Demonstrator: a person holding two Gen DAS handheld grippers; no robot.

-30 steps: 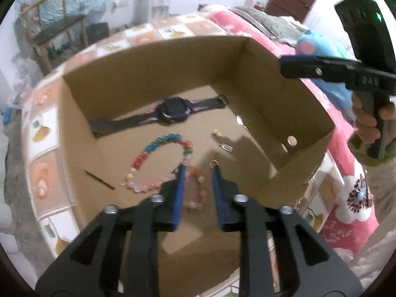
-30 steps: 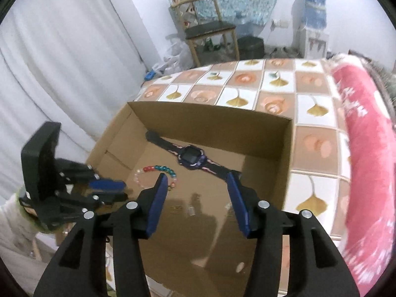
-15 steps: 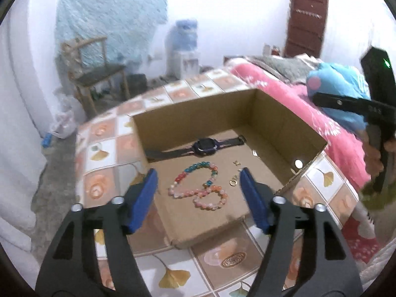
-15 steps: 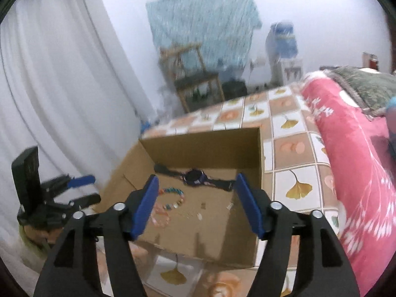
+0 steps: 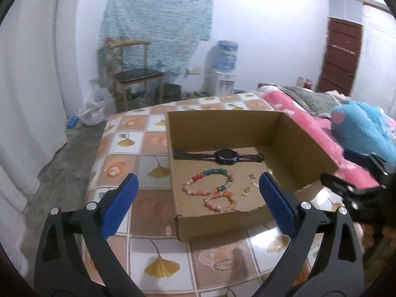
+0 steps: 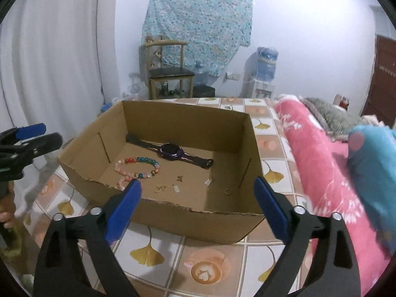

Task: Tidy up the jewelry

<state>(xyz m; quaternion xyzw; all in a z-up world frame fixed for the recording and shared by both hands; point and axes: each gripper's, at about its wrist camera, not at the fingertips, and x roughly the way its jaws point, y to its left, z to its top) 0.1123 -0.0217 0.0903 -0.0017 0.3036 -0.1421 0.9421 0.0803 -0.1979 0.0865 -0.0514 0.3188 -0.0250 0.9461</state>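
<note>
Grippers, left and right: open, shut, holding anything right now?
Left gripper: open, holding nothing, outside the brown cardboard box.
Right gripper: open, holding nothing.

Small gold pieces (image 6: pixel 160 188): we cannot resolve their type; too small.
Pink bead bracelet (image 6: pixel 123 181): in the right wrist view, we see its near part hidden behind the cardboard box (image 6: pixel 173 212) front wall.
Right gripper (image 5: pixel 356 173): in the left wrist view, we see it cut off at the edge.
Blue plush toy (image 6: pixel 373 173): blurred, partly out of frame.
</note>
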